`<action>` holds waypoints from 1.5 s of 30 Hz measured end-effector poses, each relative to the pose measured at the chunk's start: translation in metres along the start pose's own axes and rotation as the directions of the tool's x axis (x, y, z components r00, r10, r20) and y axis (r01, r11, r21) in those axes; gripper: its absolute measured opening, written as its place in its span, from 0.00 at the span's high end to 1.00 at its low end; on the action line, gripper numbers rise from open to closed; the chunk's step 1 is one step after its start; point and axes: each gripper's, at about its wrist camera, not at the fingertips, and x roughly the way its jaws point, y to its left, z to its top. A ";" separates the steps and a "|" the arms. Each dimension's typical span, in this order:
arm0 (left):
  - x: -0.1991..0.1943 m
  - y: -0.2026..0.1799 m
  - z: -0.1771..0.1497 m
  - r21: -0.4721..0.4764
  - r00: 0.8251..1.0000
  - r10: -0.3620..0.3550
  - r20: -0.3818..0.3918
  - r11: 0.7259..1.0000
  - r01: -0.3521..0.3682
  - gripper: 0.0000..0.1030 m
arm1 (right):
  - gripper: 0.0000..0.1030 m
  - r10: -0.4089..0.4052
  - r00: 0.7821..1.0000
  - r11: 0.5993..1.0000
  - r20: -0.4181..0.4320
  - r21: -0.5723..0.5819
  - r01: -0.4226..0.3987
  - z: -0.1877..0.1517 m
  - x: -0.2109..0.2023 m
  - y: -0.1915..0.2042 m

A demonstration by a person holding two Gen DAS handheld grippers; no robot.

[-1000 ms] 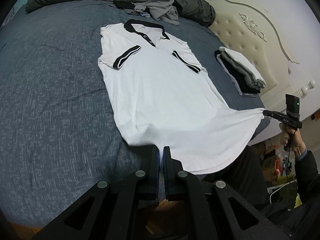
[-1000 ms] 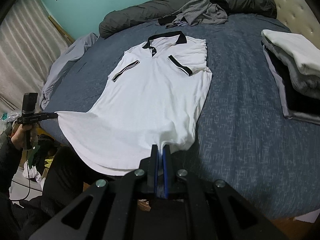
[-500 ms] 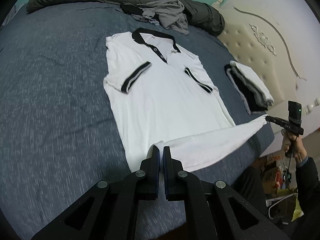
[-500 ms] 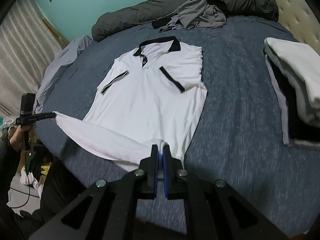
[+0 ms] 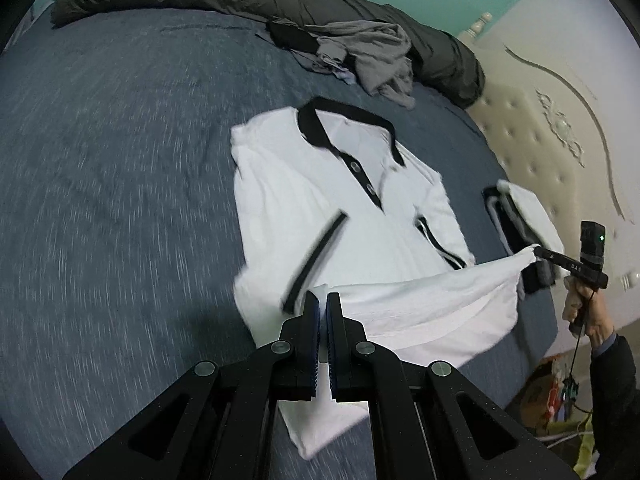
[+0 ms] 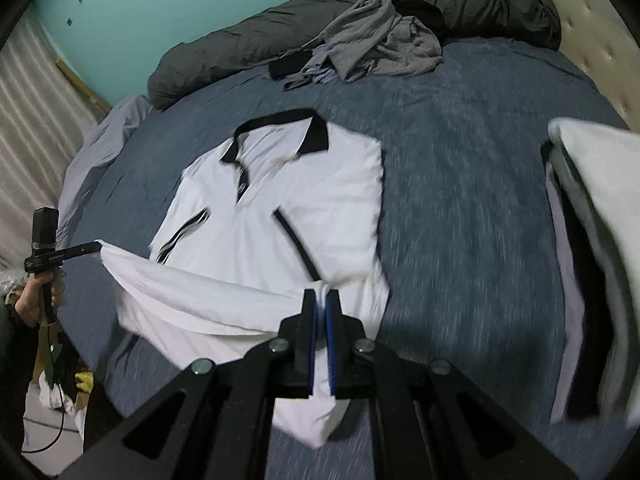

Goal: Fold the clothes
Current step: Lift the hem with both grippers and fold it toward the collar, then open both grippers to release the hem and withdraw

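Observation:
A white polo shirt [image 5: 296, 204] with black collar and sleeve trim lies face up on the blue bed [image 5: 112, 184]. My left gripper [image 5: 323, 300] is shut on one bottom hem corner. My right gripper [image 6: 321, 296] is shut on the other hem corner. Both hold the hem raised over the shirt's middle, so the lower part doubles over towards the collar. Each gripper shows in the other's view, the right one [image 5: 540, 252] and the left one [image 6: 94, 247]. The shirt also shows in the right wrist view [image 6: 320, 184].
A stack of folded clothes [image 6: 592, 216] lies on the bed to the right, also in the left wrist view [image 5: 524, 216]. A crumpled grey garment [image 5: 372, 52] and a dark duvet [image 6: 460, 4] lie at the far side. A padded headboard [image 5: 560, 132] stands at the right.
Both grippers have carried the hem forward from the bed's near edge to over the shirt's middle. The lower part of the shirt has lifted and folded over towards the collar.

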 end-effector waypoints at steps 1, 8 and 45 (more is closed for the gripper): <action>0.006 0.003 0.010 -0.004 1.000 0.003 0.001 1.000 -0.003 0.97 | 0.96 -0.007 1.000 1.000 0.001 -0.003 0.007 0.011 0.006 -0.002; 0.046 0.023 0.078 -0.025 0.999 0.027 0.017 0.999 -0.027 0.97 | 0.96 -0.060 0.998 0.998 0.013 -0.022 0.060 0.085 0.053 -0.011; 0.132 0.051 0.112 0.116 0.989 0.129 0.071 0.984 -0.137 0.68 | 0.68 -0.131 0.986 0.990 0.103 -0.040 0.136 0.136 0.172 -0.038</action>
